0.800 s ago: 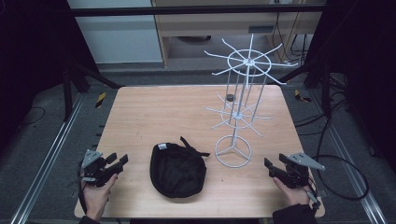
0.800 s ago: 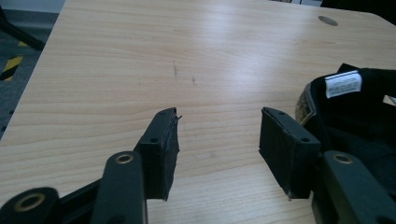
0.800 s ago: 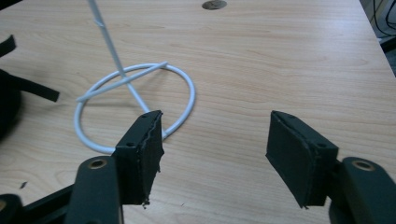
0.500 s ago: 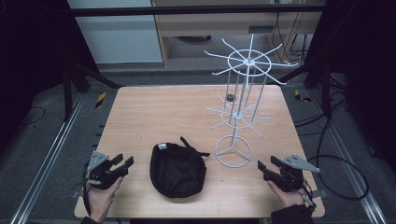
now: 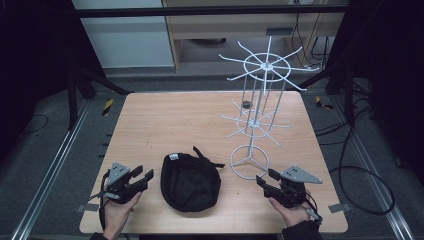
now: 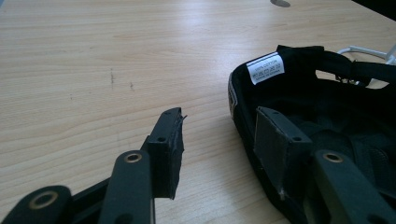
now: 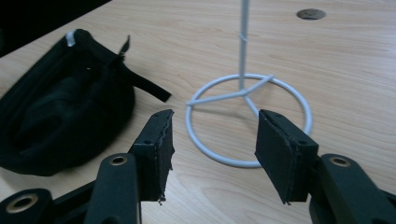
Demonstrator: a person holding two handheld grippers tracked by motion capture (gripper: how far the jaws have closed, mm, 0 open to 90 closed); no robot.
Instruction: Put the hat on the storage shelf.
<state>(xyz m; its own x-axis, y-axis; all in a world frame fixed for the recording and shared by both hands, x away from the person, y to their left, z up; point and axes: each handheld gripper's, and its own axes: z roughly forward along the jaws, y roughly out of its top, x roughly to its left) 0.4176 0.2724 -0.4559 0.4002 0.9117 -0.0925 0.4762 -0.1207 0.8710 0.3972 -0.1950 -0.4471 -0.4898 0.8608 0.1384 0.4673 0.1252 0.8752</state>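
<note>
Two claws: both stand open and empty, low in the high view, one at either side of the cap.
Cap: black cotton cap (image 5: 190, 181), lying crown down with its opening up, at lower centre of the light wooden counter (image 5: 165, 120); strap end toward the stand.
Left claw (image 5: 139, 179): lower left of the high view; compared with the earlier high views it has moved right, toward the cap, and now lies just beside the rim, apparently not touching.
Right claw (image 5: 265, 182): lower right of the high view; it has shifted left, toward the stand's base ring.
Stand: white wire display stand with spoked tiers (image 5: 252, 122), right of centre, upright, untouched.
Meaning: judged as an approach from both sides; the grasp on the cap has not yet begun.
Left gripper view: the white sewn-in label (image 6: 265, 68) and the padded interior, with one jaw overlapping the rim in the picture.
Right gripper view: the wire base ring (image 7: 247, 120) framed between the parted jaws, the cap at left.
</note>
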